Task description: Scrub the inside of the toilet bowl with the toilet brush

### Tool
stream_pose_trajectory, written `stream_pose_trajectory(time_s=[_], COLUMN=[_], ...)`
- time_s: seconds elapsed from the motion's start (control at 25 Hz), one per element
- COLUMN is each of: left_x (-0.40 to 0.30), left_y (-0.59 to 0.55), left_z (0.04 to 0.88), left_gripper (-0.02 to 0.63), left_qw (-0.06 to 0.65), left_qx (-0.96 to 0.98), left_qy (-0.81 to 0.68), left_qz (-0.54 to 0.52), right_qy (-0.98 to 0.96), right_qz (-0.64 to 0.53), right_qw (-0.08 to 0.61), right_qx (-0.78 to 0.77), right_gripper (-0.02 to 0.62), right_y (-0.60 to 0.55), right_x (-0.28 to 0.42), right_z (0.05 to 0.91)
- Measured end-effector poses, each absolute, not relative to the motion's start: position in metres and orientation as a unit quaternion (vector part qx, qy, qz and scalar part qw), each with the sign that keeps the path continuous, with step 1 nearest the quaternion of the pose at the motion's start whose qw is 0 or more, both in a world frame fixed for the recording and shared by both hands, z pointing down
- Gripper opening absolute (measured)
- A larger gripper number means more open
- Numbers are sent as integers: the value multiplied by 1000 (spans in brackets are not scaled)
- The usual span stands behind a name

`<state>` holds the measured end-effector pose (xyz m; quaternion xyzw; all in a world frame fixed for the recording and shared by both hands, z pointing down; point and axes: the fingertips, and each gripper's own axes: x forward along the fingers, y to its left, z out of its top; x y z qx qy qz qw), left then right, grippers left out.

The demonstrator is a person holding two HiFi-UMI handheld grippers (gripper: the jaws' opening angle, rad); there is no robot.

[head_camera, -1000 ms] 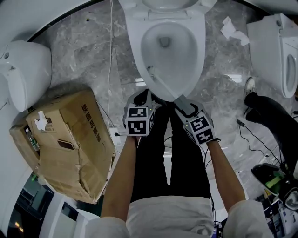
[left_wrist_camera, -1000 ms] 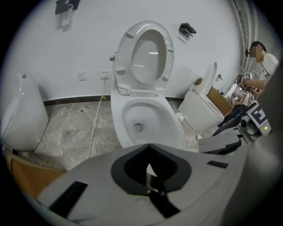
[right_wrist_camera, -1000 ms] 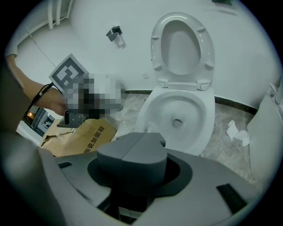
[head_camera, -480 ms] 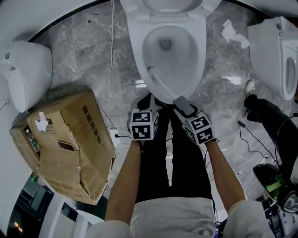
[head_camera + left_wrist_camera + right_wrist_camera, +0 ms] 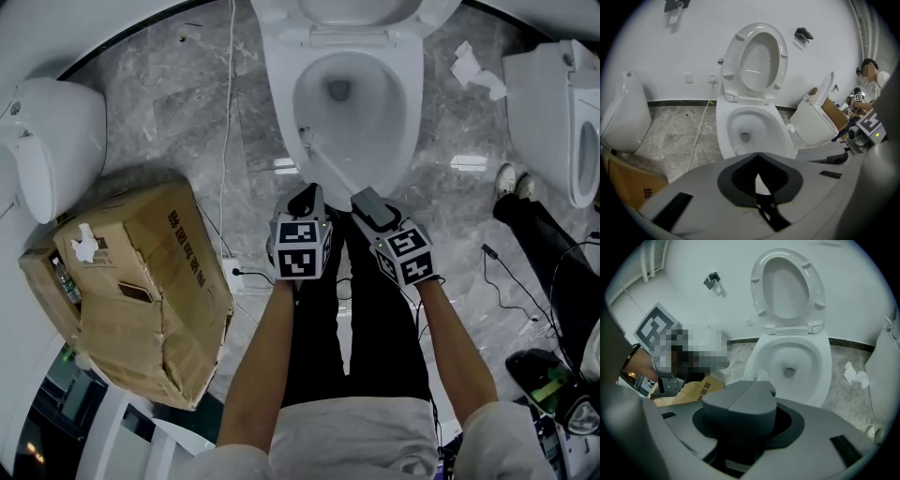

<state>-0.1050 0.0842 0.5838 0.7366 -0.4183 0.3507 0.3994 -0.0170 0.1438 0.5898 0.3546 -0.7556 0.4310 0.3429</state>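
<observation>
My right gripper (image 5: pixel 364 200) was clenched on the handle end of the toilet brush (image 5: pixel 330 171). In the right gripper view its two grey jaws were pressed together, with only a thin seam between them. From there, in the head view, the white handle ran up and to the left over the front rim of the toilet bowl (image 5: pixel 405 112), which filled the upper centre of the frame. The brush head (image 5: pixel 305 138) was inside the bowl, at its left inner wall and apart from the drain hole (image 5: pixel 338 90). I could not tell if the bristles really touched the porcelain. My left gripper (image 5: pixel 308 195) was just beside the right one, to its left, in front of the bowl. Its jaws were closed on nothing, with their tips meeting in the left gripper view. The seat and lid (image 5: pixel 759 61) stood upright against the white wall behind the bowl. In the lower left of the head view a crumpled cardboard box (image 5: pixel 141 291) sat on the grey marble floor (image 5: pixel 187 122). A thin white cable (image 5: pixel 223 141) ran down the floor between the box and the bowl. A piece of crumpled paper (image 5: pixel 473 67) lay at the upper right, near a second toilet (image 5: pixel 548 103).
</observation>
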Motion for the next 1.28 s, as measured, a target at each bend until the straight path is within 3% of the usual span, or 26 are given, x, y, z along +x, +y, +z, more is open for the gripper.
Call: stream_pose_trajectory(time_s=[1.28], left_x=[-128], left_y=[67], left_z=[584], left_gripper=[26], left_qw=[417], left_qx=[712], left_qy=[-440], left_qz=[354], right_qy=[-770], right_qz=[428], right_qw=[340], right_qx=[328], right_gripper=[221], right_y=[84], right_x=[-20], right_z=[591])
